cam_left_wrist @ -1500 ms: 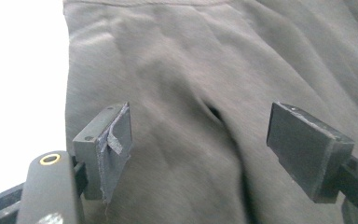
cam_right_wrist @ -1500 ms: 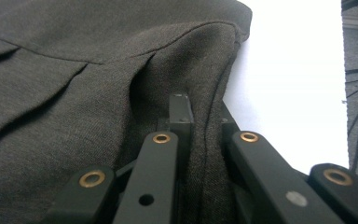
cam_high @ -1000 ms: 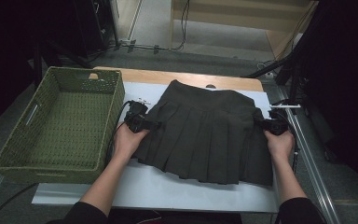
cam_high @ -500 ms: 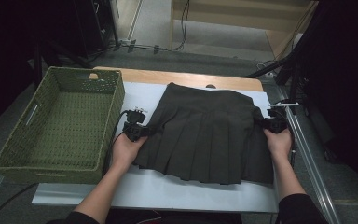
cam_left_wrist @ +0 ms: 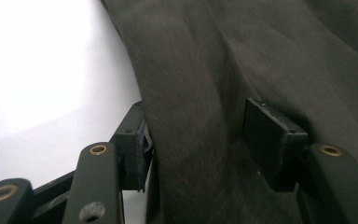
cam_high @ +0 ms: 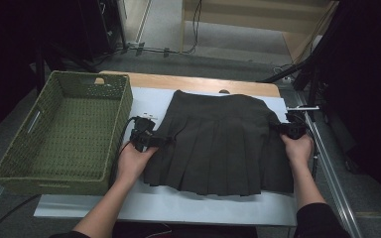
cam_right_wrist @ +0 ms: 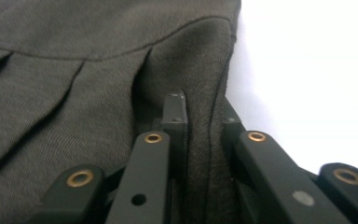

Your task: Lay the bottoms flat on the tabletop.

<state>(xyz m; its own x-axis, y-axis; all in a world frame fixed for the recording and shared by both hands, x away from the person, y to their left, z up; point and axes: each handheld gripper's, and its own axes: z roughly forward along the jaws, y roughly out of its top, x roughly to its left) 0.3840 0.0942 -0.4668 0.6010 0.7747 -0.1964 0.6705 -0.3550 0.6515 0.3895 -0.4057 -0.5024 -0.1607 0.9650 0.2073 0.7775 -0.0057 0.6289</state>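
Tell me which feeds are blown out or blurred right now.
Left gripper view: white table cover blown out, skirt soft with blur. Right gripper view: cover glares at right, skirt weave sharp. High view: evenly lit table, dark surroundings, basket clear.

On my left a green woven basket (cam_high: 64, 134) sits over the left edge of the white sheet (cam_high: 168, 203) that covers the table. Beyond the sheet's far edge I see a strip of bare wooden tabletop (cam_high: 198, 83). Past that, cables (cam_high: 178, 49) trail across the grey floor (cam_high: 228, 44), near a pale wooden frame (cam_high: 258, 17).
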